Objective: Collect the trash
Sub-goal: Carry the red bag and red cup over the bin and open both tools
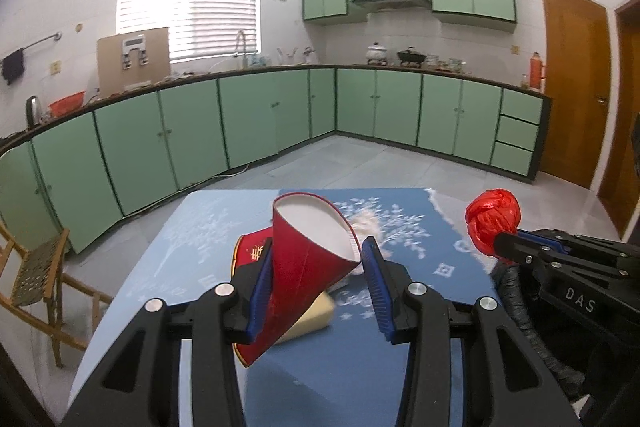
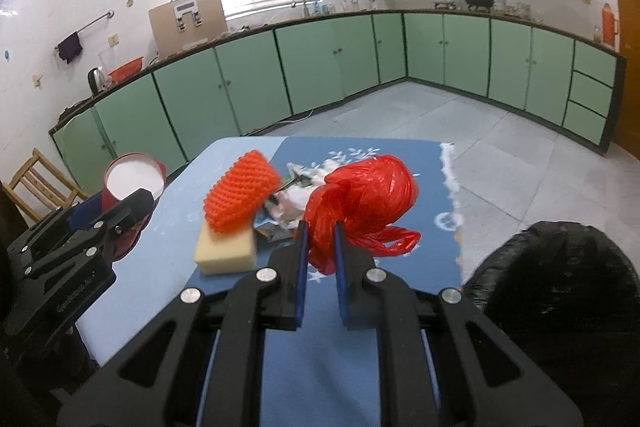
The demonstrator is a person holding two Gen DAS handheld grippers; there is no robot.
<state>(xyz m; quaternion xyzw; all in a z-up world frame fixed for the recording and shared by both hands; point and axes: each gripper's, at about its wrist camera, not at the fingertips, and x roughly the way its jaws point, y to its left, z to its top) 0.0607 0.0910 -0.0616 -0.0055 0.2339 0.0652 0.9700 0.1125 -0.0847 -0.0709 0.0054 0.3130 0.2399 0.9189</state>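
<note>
The right gripper (image 2: 320,243) jaws clench the red plastic bag (image 2: 368,199); the black trash bag (image 2: 560,267) lies at four o'clock. The left gripper (image 1: 316,267) jaws hold the red paper cup (image 1: 308,251).

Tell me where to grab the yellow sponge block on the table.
Grip the yellow rectangular sponge block across its two long flat sides, coming from above at its bare near end; the orange bumpy scrubber rests on its far end.
</note>
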